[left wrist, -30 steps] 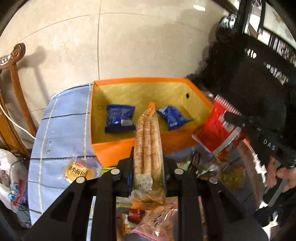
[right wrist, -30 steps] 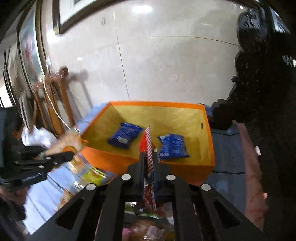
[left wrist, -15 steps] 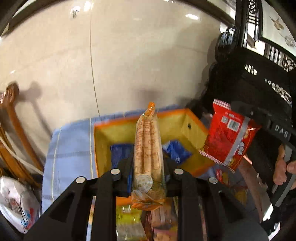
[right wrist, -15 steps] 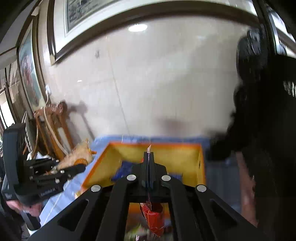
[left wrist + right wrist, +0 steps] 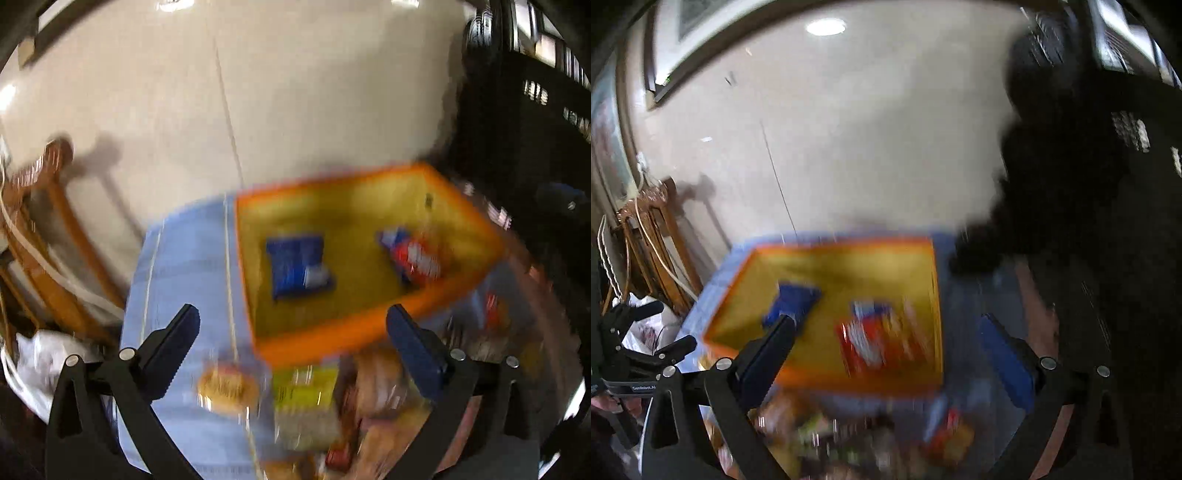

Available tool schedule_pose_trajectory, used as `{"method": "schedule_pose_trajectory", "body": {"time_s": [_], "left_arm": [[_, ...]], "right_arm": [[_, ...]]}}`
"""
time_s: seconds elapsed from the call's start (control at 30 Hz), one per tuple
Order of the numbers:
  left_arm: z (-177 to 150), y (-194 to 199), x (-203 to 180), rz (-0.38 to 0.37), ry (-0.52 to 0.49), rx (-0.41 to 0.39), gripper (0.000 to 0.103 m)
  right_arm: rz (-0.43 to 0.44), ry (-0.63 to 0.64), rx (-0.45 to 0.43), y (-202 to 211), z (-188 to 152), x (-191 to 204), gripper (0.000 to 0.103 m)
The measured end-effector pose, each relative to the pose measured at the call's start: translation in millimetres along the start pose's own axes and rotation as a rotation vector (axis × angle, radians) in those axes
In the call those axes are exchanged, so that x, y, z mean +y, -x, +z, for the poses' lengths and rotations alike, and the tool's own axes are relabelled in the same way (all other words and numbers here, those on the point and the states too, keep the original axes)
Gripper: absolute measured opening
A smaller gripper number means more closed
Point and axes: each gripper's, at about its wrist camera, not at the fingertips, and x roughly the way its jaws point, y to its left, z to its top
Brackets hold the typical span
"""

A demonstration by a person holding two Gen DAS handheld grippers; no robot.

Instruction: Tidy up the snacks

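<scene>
Inside the orange box point(image 5: 354, 336), a shallow rectangular bin with soft fabric-looking walls and a yellow lining, lie several crinkly snack packets. Both views are blurred, so fine print cannot be read. A flat blue packet point(image 5: 299, 264) rests on the box floor toward its left side. A second blue packet point(image 5: 388, 236) sits toward the right side, and a glossy red packet point(image 5: 417, 260) with white markings lies partly on top of it. A pale, long shape beside the red packet is too smeared to identify.

Just in front of the box's near wall, loose snacks are heaped on a pale blue tablecloth point(image 5: 184, 258) with thin stripe lines. Among them are a round golden pastry in clear wrap point(image 5: 227, 386), a yellow-green packet point(image 5: 303, 391), and a bready item in clear plastic point(image 5: 380, 384).

The left gripper point(image 5: 293, 328) hovers over the near-left corner of the box, its two black fingers spread wide apart and holding nothing. The right gripper point(image 5: 886, 332) hangs over the box's near-right part, its fingers likewise wide apart and empty.

Left of the box stands a carved wooden chair point(image 5: 48, 221) with a white cord draped on it. Behind the box rises a smooth cream tiled wall point(image 5: 295, 92). Dark ornate furniture point(image 5: 524, 129) fills the space right of the box.
</scene>
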Motion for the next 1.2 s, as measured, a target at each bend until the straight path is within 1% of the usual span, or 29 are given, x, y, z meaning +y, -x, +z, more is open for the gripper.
{"method": "schedule_pose_trajectory", "body": {"time_s": [0.07,0.1,0.17,0.23,0.3,0.37,0.43,0.47,0.53,0.57,0.6,0.63,0.67,0.7,0.73,0.8,0.9,0.93,1.0,1.07,1.17,1.2], "left_arm": [[-23,-16,-3,-0.017,-0.014,0.046,0.099],[-35,-26,-4,-0.006,-0.024,0.068,0.099],[-67,-53,-4,0.033,-0.040,0.128,0.099],[-84,-74,0,0.038,-0.027,0.186,0.099],[-97,-90,3,0.026,-0.005,0.229,0.099],[-105,-99,7,-0.015,0.027,0.215,0.099],[-108,-113,12,-0.056,0.085,0.236,0.099],[-109,-117,13,-0.067,0.099,0.247,0.099],[-110,-124,19,-0.084,0.139,0.236,0.099],[-110,-126,21,-0.087,0.147,0.227,0.099],[-111,-128,21,-0.089,0.144,0.221,0.099],[-111,-128,20,-0.093,0.139,0.215,0.093],[-111,-127,21,-0.126,0.148,0.212,0.062],[-109,-121,22,-0.151,0.167,0.225,0.062],[-109,-121,19,-0.124,0.143,0.237,0.061],[-112,-117,13,-0.094,0.091,0.232,0.061],[-116,-113,16,-0.085,0.129,0.256,0.060],[-117,-111,17,-0.079,0.136,0.260,0.060],[-117,-102,16,-0.072,0.144,0.260,0.060],[-113,-80,14,-0.080,0.160,0.235,0.060],[-97,-40,11,-0.096,0.157,0.143,0.060],[-88,-31,11,-0.116,0.167,0.113,0.060]], "right_arm": [[0.015,-0.050,0.099,-18,-28,-9,0.100],[0.018,-0.073,0.140,-28,-41,-11,0.100],[0.024,-0.132,0.261,-58,-66,-11,0.099],[0.043,-0.192,0.344,-86,-85,-8,0.099],[0.040,-0.229,0.381,-106,-97,-4,0.099],[0.048,-0.253,0.413,-125,-107,8,0.099],[0.036,-0.246,0.449,-144,-112,20,0.099],[0.024,-0.240,0.456,-150,-114,23,0.099],[0.009,-0.236,0.455,-158,-120,31,0.099],[0.004,-0.237,0.440,-159,-121,32,0.093],[-0.003,-0.244,0.411,-158,-121,33,0.054],[0.010,-0.252,0.407,-159,-121,34,0.040],[0.029,-0.273,0.416,-159,-121,33,0.037],[0.037,-0.288,0.418,-157,-120,33,0.027],[0.041,-0.278,0.410,-154,-119,35,0.018],[0.041,-0.269,0.398,-146,-116,38,0.018],[0.054,-0.265,0.372,-132,-111,39,0.017],[0.053,-0.272,0.363,-126,-113,38,0.017],[0.079,-0.312,0.352,-115,-111,33,0.017],[0.091,-0.307,0.320,-100,-106,30,0.017],[0.068,-0.262,0.268,-78,-95,31,0.017],[0.061,-0.258,0.255,-73,-89,30,0.017]]}}
